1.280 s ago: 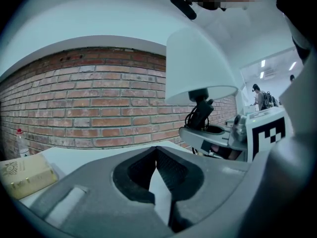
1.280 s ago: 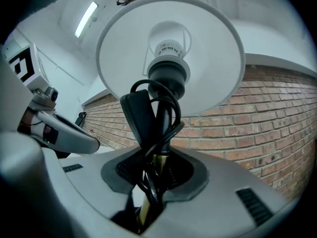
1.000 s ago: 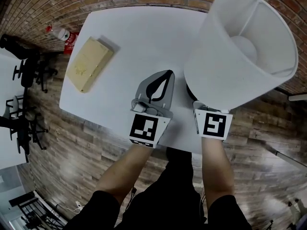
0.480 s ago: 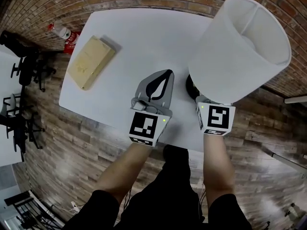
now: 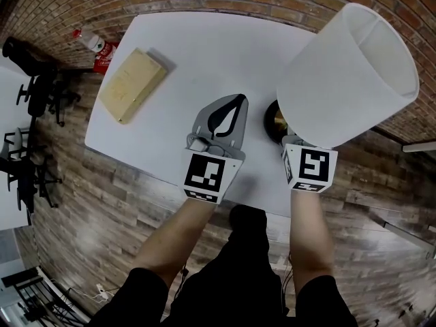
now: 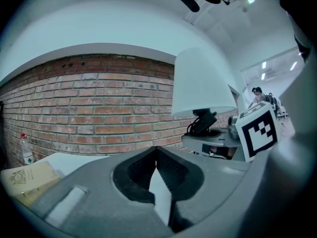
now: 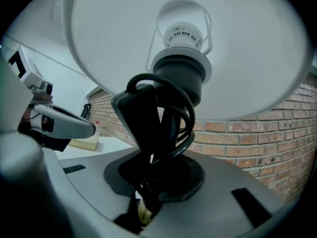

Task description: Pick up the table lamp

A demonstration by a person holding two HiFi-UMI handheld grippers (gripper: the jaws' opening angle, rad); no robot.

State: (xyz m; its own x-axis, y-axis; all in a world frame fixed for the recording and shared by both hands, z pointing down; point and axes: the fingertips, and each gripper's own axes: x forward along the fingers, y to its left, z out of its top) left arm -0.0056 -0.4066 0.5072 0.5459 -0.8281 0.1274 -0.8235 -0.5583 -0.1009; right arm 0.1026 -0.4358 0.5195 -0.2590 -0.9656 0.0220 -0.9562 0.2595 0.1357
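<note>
The table lamp has a big white shade (image 5: pixel 347 73) and a black base (image 5: pixel 274 122) near the table's front right edge. In the right gripper view its dark stem, wrapped in black cord (image 7: pixel 163 128), runs up to the bulb socket. My right gripper (image 7: pixel 148 192) reaches under the shade (image 5: pixel 287 139). Its jaws have just been closing and now press on the stem. My left gripper (image 5: pixel 235 102) hovers over the table left of the lamp, shut and empty (image 6: pixel 156 150). From there the lamp (image 6: pixel 200 83) shows to the right.
A tan flat box (image 5: pixel 131 86) lies on the white table (image 5: pixel 184 46) at the left. A plastic bottle (image 5: pixel 92 43) stands on the floor past the table's left corner. Black chairs (image 5: pixel 34 87) stand further left, and a brick wall (image 6: pixel 89 98) is behind.
The lamp shade has swung so that its inside and bulb no longer face the head camera, and the black base now shows beside it. The left gripper has barely moved.
</note>
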